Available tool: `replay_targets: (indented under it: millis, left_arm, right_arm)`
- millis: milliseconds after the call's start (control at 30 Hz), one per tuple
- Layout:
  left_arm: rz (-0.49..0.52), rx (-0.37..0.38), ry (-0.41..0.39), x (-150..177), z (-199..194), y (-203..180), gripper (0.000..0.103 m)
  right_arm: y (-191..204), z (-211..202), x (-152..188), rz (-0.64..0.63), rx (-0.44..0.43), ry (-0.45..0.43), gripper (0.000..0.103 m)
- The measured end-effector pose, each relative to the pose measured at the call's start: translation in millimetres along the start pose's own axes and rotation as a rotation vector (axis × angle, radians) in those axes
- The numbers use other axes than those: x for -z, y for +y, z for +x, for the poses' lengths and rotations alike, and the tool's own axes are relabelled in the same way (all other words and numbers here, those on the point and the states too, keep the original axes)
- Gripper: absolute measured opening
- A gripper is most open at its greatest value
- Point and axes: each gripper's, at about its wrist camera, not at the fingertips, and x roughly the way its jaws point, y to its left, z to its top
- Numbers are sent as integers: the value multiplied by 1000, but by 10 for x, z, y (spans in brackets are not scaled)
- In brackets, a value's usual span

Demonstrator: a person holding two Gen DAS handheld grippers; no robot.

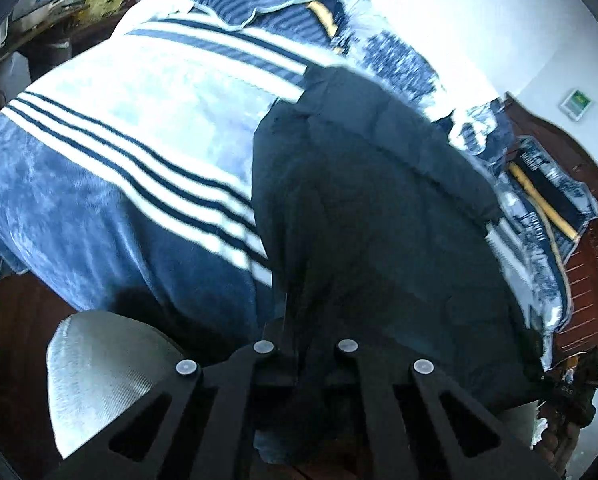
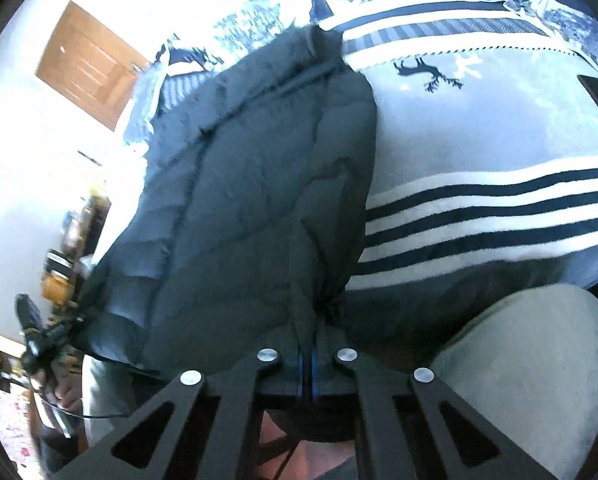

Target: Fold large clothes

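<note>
A large dark quilted jacket (image 1: 379, 208) lies on a bed covered by a blue and white striped blanket (image 1: 119, 152). My left gripper (image 1: 299, 320) is shut on the jacket's near hem, with dark fabric pinched between the fingers. In the right wrist view the same jacket (image 2: 251, 184) stretches away from me, its collar end at the far side. My right gripper (image 2: 307, 332) is shut on the jacket's near edge, the fabric bunched between the blue pads. The other gripper (image 2: 39, 332) shows at the left, at the jacket's other corner.
The blanket (image 2: 499, 200) covers the bed to the right of the jacket. Pillows or bedding (image 1: 539, 208) with a dark pattern lie at the bed's far end. My grey-clad knee (image 1: 99, 376) (image 2: 531, 380) is close below. A wooden door (image 2: 87, 64) stands at the left.
</note>
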Motion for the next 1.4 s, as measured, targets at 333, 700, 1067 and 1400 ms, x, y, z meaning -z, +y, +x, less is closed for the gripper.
replay_targets:
  millis: [333,700,1067,1400]
  left_arm:
    - [14,78,-82,-19,-758,50,4]
    - [11,128,-156,-561,-869,-101,4]
    - [43,184,-90,-2310,233,-650,4]
    - [-36,13,-77,-3286,1785,-641,4]
  right_arm:
    - [257,-484,-129,-36,-117,-65,2]
    - [312,-710,-399,-3,-263,-142,2]
    - [478,-223,-2064,29,-323,-136,2]
    - [339,1309,-3626,79,-119,-14,6]
